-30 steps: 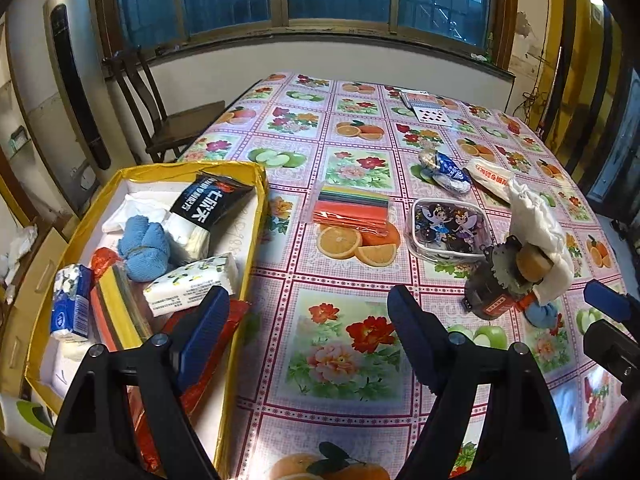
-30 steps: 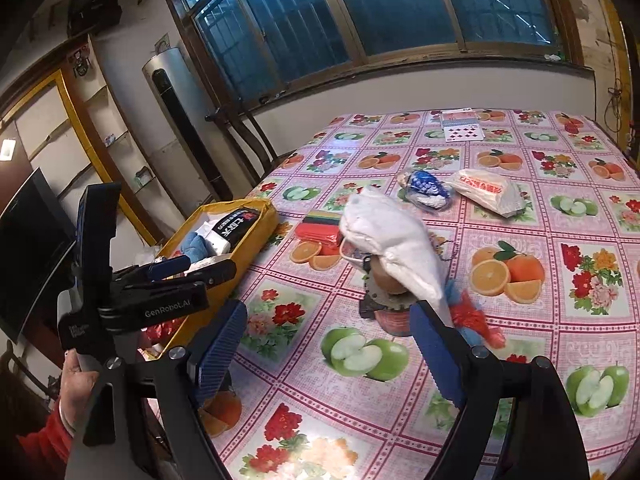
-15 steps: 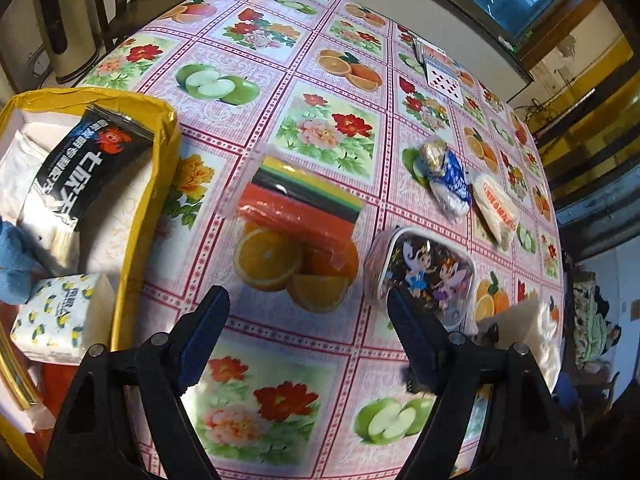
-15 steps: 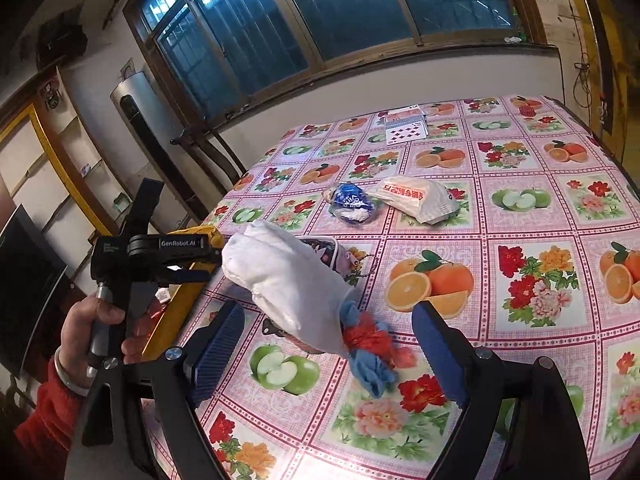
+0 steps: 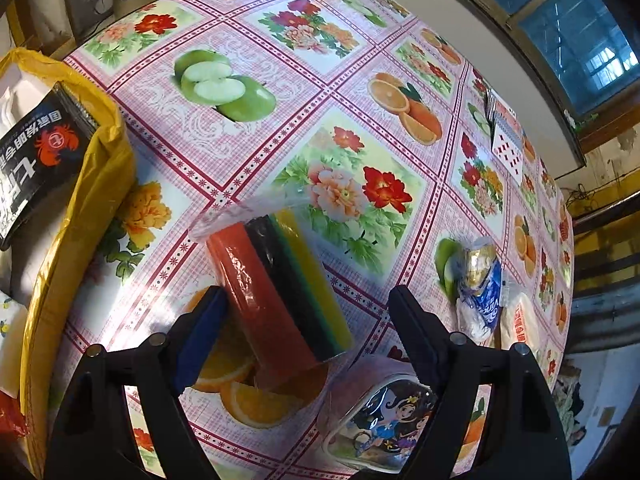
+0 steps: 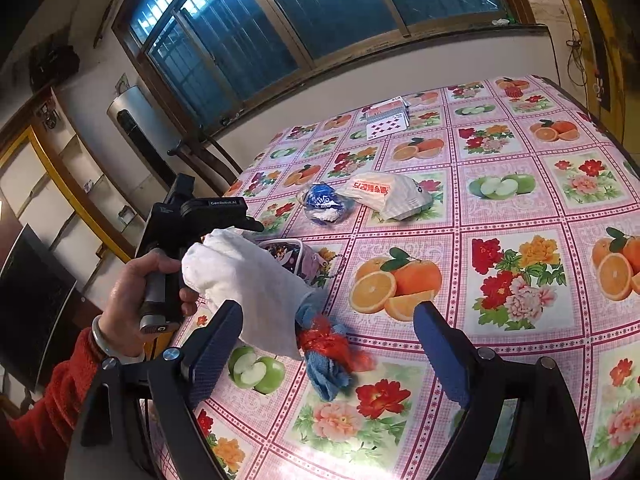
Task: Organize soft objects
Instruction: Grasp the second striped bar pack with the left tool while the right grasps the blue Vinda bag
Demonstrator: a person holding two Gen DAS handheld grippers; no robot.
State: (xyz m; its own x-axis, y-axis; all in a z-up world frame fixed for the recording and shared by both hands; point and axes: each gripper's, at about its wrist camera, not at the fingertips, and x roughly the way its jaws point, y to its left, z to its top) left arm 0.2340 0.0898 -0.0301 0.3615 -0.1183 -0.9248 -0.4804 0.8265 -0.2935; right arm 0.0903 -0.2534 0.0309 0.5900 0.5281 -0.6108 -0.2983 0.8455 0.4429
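Plastic-wrapped sponge pack (image 5: 280, 284), striped red, black, green and yellow, lies on the table (image 5: 280, 92) near its left edge, between the spread fingers of the left gripper (image 5: 304, 320). Right gripper (image 6: 328, 344), fingers also spread, brackets a white cloth (image 6: 256, 284) atop a blue rag (image 6: 328, 376).

A table with a fruit-and-flower tablecloth (image 6: 520, 208) fills the room, a wide barred window (image 6: 320, 12) sits at 12 o'clock, and a dark wooden chair (image 6: 200, 156) stands at 10 o'clock.
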